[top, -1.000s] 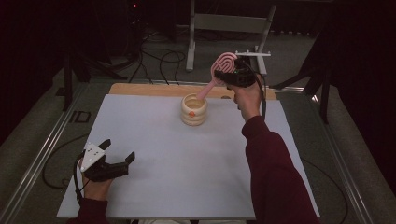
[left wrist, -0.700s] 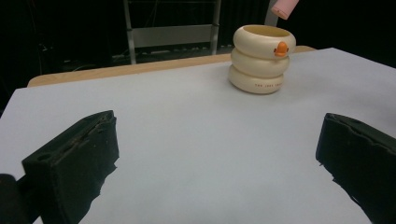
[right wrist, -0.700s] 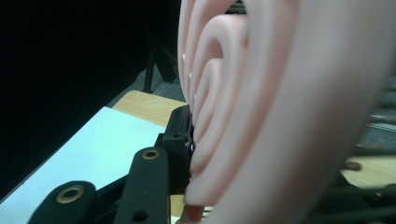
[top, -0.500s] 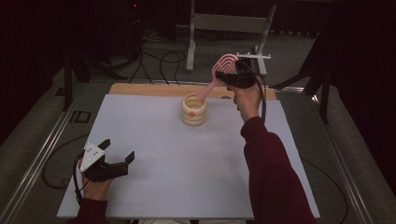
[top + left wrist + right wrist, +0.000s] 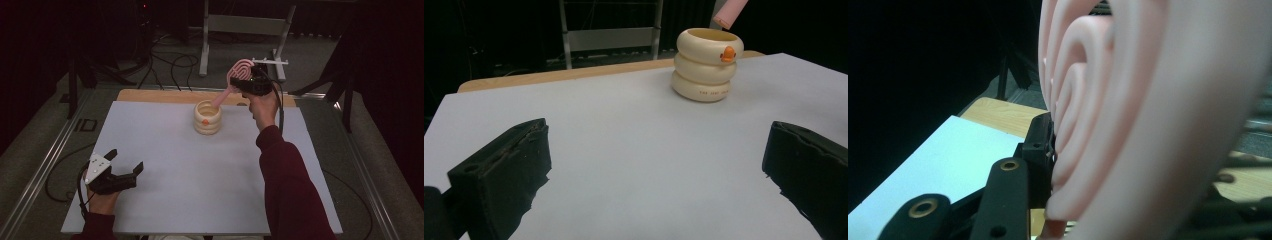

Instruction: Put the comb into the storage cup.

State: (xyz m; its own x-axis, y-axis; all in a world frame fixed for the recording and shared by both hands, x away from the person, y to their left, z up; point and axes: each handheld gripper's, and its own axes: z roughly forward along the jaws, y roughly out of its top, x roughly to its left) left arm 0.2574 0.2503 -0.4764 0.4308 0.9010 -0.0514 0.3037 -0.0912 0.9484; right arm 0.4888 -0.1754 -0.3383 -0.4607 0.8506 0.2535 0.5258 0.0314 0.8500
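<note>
Fingers (image 5: pixel 1040 150) of my right gripper (image 5: pixel 248 84) are clamped on the ringed head of the pink utensil (image 5: pixel 235 76), far side of the table, just right of the cream ringed holder (image 5: pixel 207 117). Handle slopes down-left, tip hanging over the holder's rim; in the left gripper view the tip (image 5: pixel 729 15) sits just above the mouth, right of centre. Can't tell if it's dipped inside yet.

My call: I'm slotting the handle into the holder. To do it well I'd tip the utensil more upright, bring the tip over the opening's middle, lower slow w/o knocking the rim, let go only once it rests inside. Holder looks light, a sideways nudge could slide or topple it.

Left gripper (image 5: pixel 119 170) sits near-left w/ jaws spread wide, nothing in them, well apart from the holder; could steady it if needed. White table (image 5: pixel 165 200) otherwise bare, wood strip (image 5: pixel 150 95) along the far edge. Nothing blocks the path.
</note>
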